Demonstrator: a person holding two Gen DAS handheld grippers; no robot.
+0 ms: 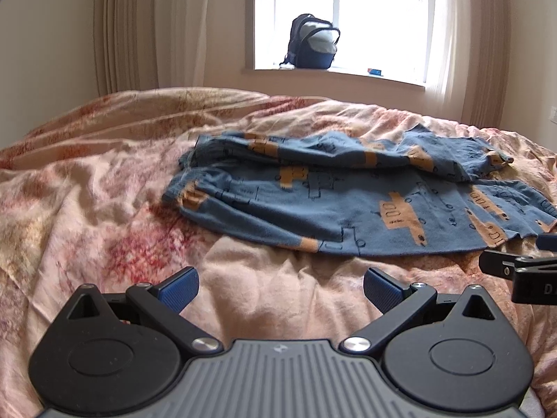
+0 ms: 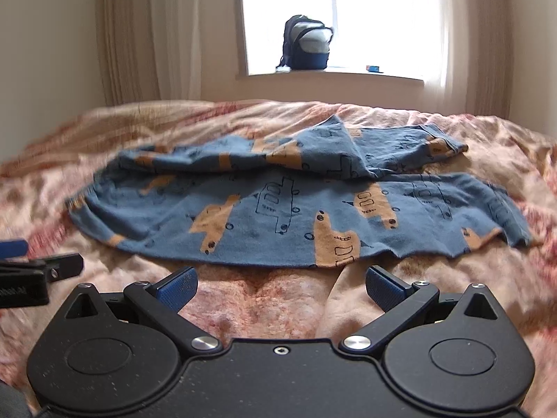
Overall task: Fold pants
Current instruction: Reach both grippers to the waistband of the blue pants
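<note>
Blue pants (image 1: 330, 202) with an orange vehicle print lie spread and rumpled on the bed, the far leg bunched over the near one; they also show in the right wrist view (image 2: 278, 205). My left gripper (image 1: 280, 291) is open and empty, just short of the pants' near edge, toward the waistband end. My right gripper (image 2: 280, 289) is open and empty, close to the near hem. The right gripper's side shows at the right edge of the left wrist view (image 1: 522, 268), and the left gripper's side at the left edge of the right wrist view (image 2: 31, 268).
A pink floral quilt (image 1: 104, 191) covers the bed, with soft folds. Behind stand a wall and a window sill (image 1: 334, 73) with a dark backpack (image 1: 313, 41) and a small blue box (image 1: 375, 71). Curtains (image 1: 132, 28) hang on both sides.
</note>
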